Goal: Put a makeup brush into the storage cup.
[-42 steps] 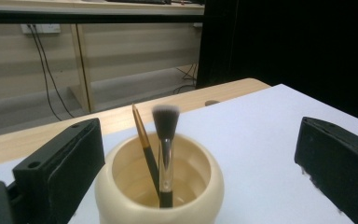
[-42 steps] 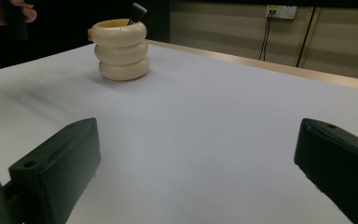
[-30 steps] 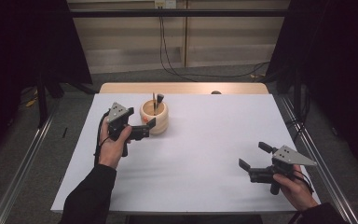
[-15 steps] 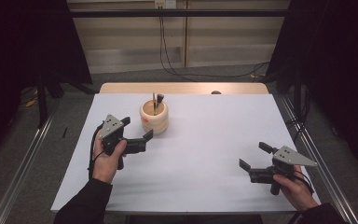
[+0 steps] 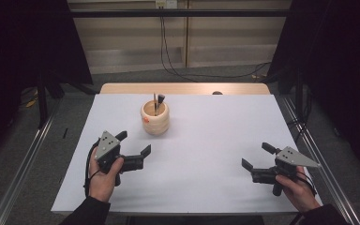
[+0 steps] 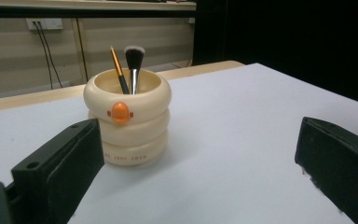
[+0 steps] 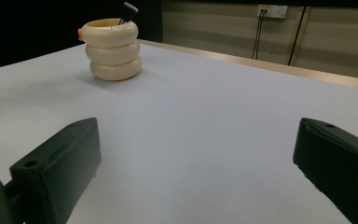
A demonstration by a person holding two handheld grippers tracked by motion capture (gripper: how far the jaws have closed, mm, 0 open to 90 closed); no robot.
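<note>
I am holding my left gripper (image 5: 133, 143) low over the worktop (image 5: 206, 140), jaws spread wide and gripping nothing, pointing at the cream holder (image 5: 155, 117) nearby. My right gripper (image 5: 258, 155) is hovering well apart, jaws likewise wide and gripping nothing.

Brush (image 6: 134, 63) and pencil-like stick (image 6: 119, 71): lower ends hidden inside cream holder (image 6: 128, 119). Lettering on holder base: too small to read. Right gripper view: brush tip cut by top edge.

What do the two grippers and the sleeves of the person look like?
Each hand holds a black two-jaw tool. The left gripper and the right gripper both carry a grey three-cornered plate on top with small dark dots. The jaws are thick black blocks, one with a small round hole. A black cable loops beside the left hand. Both sleeves are dark.
</note>
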